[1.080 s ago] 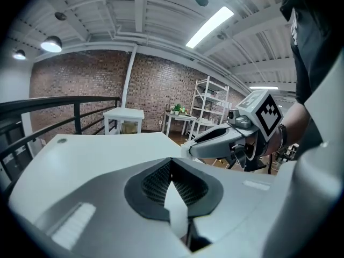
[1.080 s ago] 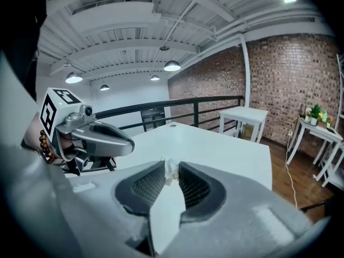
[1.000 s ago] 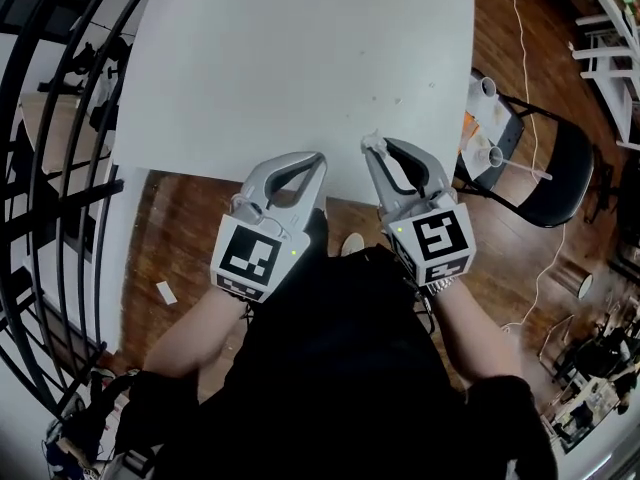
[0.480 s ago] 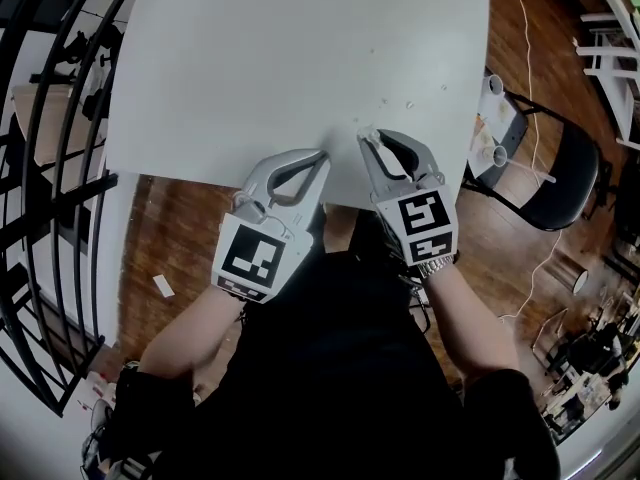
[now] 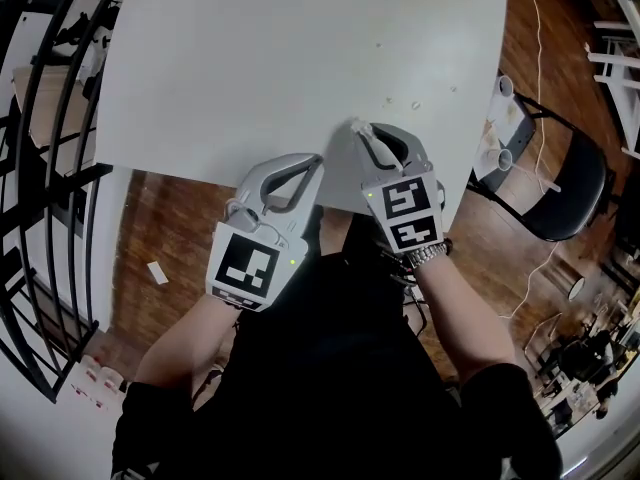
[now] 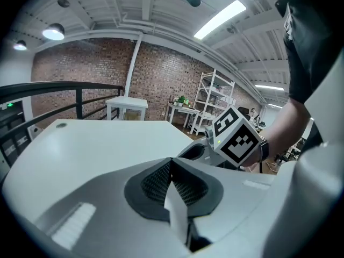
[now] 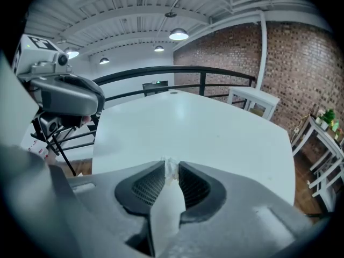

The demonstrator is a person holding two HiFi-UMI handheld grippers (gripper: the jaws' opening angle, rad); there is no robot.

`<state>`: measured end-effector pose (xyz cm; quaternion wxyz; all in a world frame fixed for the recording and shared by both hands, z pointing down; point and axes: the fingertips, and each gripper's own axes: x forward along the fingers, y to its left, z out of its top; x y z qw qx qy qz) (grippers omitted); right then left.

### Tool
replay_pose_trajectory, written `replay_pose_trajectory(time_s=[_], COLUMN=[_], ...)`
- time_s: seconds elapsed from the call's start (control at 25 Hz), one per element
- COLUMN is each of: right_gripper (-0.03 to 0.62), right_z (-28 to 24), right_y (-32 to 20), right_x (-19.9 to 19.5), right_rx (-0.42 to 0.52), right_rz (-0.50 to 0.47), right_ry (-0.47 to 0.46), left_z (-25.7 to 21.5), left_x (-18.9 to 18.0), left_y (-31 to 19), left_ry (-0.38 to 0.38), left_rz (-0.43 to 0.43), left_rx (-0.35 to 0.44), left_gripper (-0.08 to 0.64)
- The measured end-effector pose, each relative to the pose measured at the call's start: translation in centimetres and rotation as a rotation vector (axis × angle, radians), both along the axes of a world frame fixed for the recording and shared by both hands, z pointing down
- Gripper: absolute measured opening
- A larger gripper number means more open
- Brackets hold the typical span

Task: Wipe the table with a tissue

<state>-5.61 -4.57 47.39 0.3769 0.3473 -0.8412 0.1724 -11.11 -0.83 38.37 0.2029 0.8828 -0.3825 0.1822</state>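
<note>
- one small white tissue [image 7: 170, 169] sits pinched in the closed jaws of the right gripper [image 5: 363, 138], its crumpled tip poking out past the jaw tips.
- right gripper reaches over the near edge of the white table [image 5: 250, 58].
- left gripper [image 5: 316, 163], just beside it, has its jaws pressed together on nothing.
- small specks [image 5: 415, 103] lie on the table beyond the tissue.

Head camera: above me, aimed steeply down at table [image 5: 250, 68], my arms at bottom. Left gripper [image 6: 171, 160] camera: close behind jaws, low over tabletop, facing brick wall [image 6: 97, 74]. Right gripper [image 7: 171, 163] camera: likewise, facing railing [image 7: 177, 71]. All share tabletop; each gripper view catches other gripper.
</note>
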Motion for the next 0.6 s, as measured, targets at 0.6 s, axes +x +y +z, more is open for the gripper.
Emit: replay_pose_trajectory(time_s=[0.6], right_gripper=[0.067], right_z=[3.3], right_y=[-1.2], right_x=[-0.8], right_rx=[-0.026], right_rz=[-0.093], right_ry=[0.093], left_z=[1.3], left_x=[0.3], left_y=[-0.4], left_ry=[-0.022], left_rz=[-0.056], left_rx=[-0.031], left_gripper=[0.012])
